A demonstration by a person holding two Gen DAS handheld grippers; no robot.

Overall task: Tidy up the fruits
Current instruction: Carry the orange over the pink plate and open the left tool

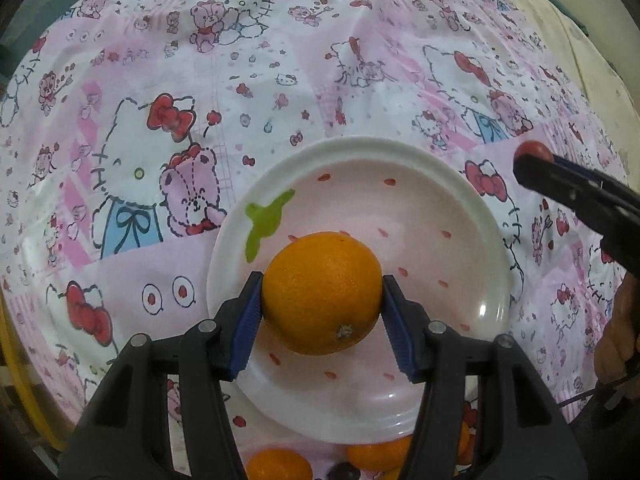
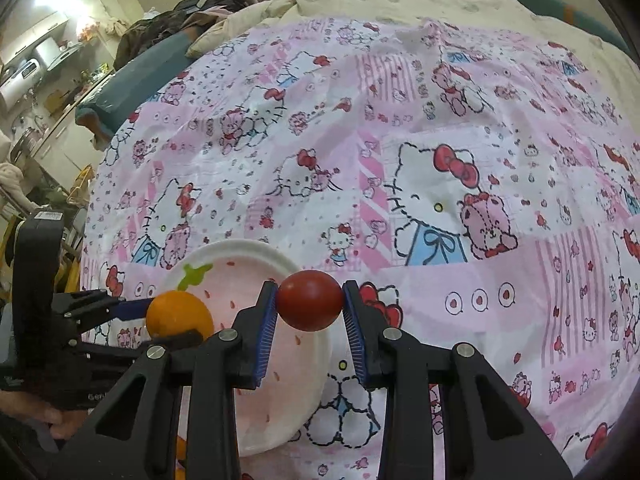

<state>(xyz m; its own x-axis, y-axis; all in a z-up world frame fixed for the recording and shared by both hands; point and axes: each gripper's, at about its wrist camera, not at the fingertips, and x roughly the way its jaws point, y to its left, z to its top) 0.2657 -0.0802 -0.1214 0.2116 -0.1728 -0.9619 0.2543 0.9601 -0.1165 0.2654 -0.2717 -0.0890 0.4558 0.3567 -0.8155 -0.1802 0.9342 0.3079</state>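
Left claw [image 1: 322, 304] clamped on a large orange [image 1: 322, 293], blue pads [image 1: 247, 330] pressed to its two sides, fruit held over the strawberry-patterned plate [image 1: 472, 208]; whether clear of the dish or resting on it, impossible to tell. Right claw [image 2: 310, 308] closed on a small red fruit [image 2: 310, 300], pinched only at the widest points, poised by the plate's [image 2: 256, 250] far rim, partly over the printed bedsheet [image 2: 440, 140].

Risks as judged: round, smooth skins gripped on a narrow band, so likely to squirt out under any twist or extra squeeze. Released from any height, the orange apt to roll across the shallow dish and off onto the soft sheet. Red fruit liable to miss the rim and land on cloth if let go where held. Both claws converging on one plate, so a knock between them or against the already placed fruit possible. More oranges [image 1: 280, 466] lay near the plate's close edge, under the left claw, easy to nudge.
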